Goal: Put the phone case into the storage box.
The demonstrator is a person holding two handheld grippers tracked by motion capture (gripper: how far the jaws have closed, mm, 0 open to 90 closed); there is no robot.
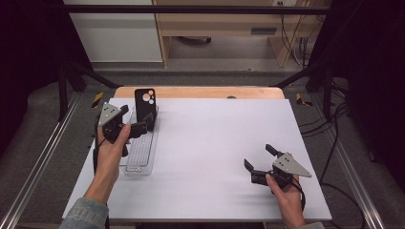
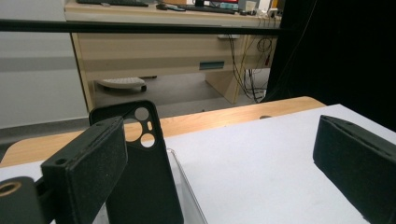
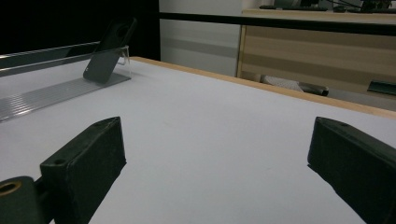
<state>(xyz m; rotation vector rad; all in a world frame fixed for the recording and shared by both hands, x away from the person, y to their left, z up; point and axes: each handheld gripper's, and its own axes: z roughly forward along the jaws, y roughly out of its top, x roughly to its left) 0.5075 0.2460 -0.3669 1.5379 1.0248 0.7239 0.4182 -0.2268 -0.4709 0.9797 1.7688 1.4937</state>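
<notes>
Two grippers, both wide and empty | phone case (image 1: 144, 106) leans upright at far end of clear tray (image 1: 139, 153) | left gripper (image 1: 141, 127) just beside it, likely approaching | next: close squarely on case | right gripper (image 1: 258, 158) idle, well apart

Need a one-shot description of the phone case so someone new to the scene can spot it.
Start at the white table and go to its far left corner, where a clear plastic tray lies lengthwise. The phone case leans tilted against the tray's far end, just ahead of the open left gripper. It is the only flat black slab there, with round camera holes near its top.
</notes>
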